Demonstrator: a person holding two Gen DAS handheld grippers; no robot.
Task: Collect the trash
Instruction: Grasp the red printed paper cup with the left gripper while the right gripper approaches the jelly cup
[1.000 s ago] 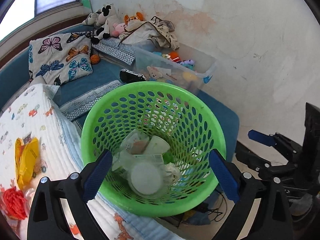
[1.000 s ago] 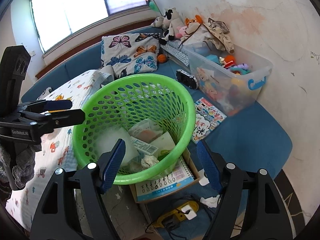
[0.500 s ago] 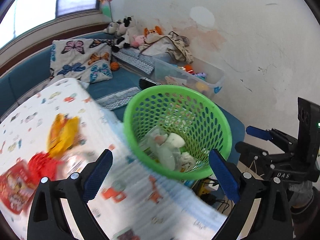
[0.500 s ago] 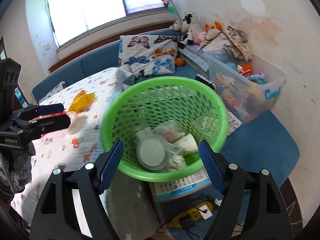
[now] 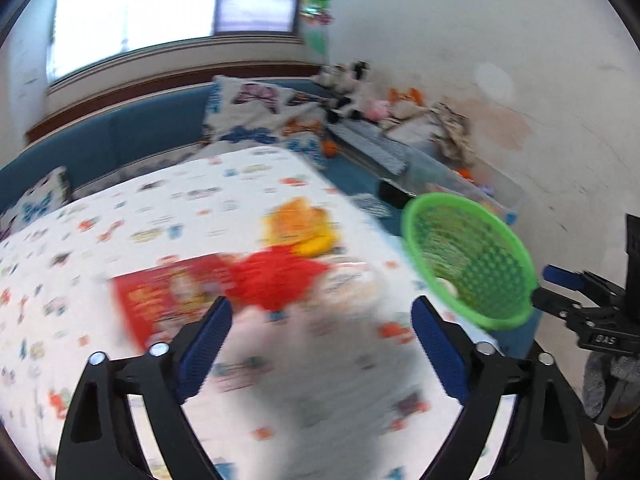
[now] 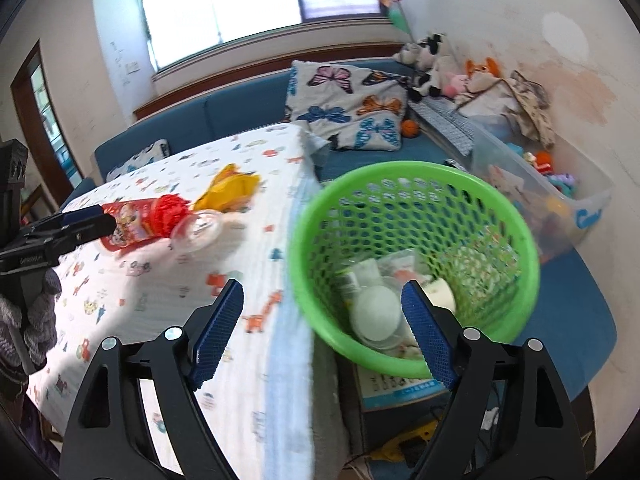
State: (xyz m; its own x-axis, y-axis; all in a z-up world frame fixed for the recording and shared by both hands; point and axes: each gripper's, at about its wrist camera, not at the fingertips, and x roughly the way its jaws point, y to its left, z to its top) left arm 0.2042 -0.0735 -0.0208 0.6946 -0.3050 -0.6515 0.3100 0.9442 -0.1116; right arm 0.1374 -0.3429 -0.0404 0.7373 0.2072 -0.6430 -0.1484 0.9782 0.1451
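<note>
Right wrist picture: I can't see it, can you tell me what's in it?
An open right gripper points at a green basket holding trash beside a table with a cartoon-print cloth. On the table lie a red packet, a yellow wrapper and a clear cup.

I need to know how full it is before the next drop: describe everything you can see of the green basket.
The green basket is round, bright green plastic, its wall perforated with rows of holes under a smooth rim. It stands tilted, mouth open toward the right wrist camera, beside the table edge and over a printed sheet. Inside lie a round white lid, a white cup and crumpled clear wrappers, filling only the bottom. Neither gripper touches it.
</note>
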